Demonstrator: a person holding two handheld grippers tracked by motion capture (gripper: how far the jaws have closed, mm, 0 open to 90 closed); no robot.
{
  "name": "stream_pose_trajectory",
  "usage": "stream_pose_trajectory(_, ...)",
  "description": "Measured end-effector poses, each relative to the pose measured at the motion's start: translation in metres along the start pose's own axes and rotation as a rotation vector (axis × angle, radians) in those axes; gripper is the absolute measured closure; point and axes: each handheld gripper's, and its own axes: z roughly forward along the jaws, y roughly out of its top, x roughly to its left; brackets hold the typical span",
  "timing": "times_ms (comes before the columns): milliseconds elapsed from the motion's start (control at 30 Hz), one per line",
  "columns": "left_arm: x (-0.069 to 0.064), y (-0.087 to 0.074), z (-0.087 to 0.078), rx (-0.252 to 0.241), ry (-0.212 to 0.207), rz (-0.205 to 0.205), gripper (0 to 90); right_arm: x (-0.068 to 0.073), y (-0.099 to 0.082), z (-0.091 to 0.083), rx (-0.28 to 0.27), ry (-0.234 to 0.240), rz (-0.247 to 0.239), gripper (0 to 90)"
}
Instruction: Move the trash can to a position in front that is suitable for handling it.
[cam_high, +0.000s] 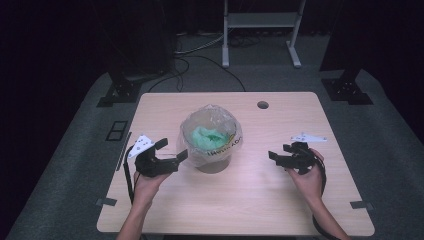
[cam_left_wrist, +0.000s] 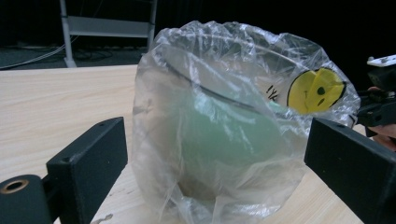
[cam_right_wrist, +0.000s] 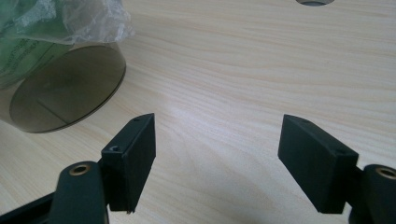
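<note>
A small round bin lined with a clear crinkled plastic bag (cam_high: 212, 141) stands at the centre of the pale wooden surface (cam_high: 260, 200), green material inside. The left gripper (cam_high: 170, 152), at its nine o'clock, spreads its jaws wide and empty just beside the bag, seemingly to take the liner. The right gripper (cam_high: 276, 157), at three o'clock, waits well apart, jaws open and empty.

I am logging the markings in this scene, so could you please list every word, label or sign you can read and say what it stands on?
Dark lettering on the clear plastic bag over the container: too blurred to read in the high view.
Yellow smiley face printed on the bag: a sign, no words.
Black strokes beside the smiley face: cut off by creases, unreadable.
</note>
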Motion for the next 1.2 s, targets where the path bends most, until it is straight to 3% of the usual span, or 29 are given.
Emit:
stream_pose_trajectory(567,0.002,0.01,0.018,0.011,-0.029,-0.014,8.2,-0.001,-0.002,-0.001,-0.005,0.003,0.005,26.9)
stream_pose_trajectory(900,0.009,0.016,0.027,0.007,-0.058,-0.065,12.6,-0.001,-0.002,-0.002,-0.008,0.002,0.005,26.9)
stream_pose_trajectory(1200,0.013,0.024,0.038,0.037,-0.057,-0.057,22.3,-0.001,-0.002,-0.003,-0.011,0.003,0.004,27.1)
